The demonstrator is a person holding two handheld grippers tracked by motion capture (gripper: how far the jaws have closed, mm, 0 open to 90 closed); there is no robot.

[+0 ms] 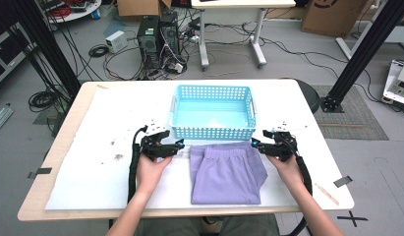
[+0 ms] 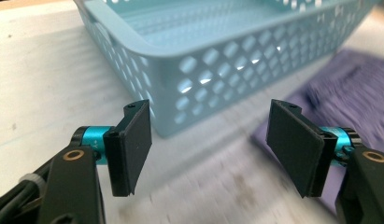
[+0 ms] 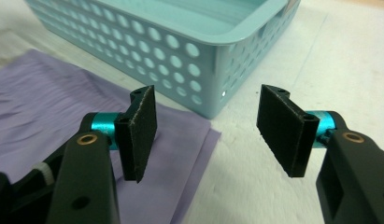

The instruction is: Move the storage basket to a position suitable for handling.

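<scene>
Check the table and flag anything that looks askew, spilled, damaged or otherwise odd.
Nothing serious. The folded purple garment lies flat in front of the light blue basket, which sits upright and looks empty. The one blemish is a scatter of small dark specks on the white table cover, left of the left hand-held gripper.

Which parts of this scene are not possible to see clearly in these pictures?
- Purple shorts: blurred by motion in the left gripper view, cut off by the right edge.
- Blue basket: far side cut off by the top edge in the right gripper view.
- Dark specks on the table: too small in the high view.
</scene>
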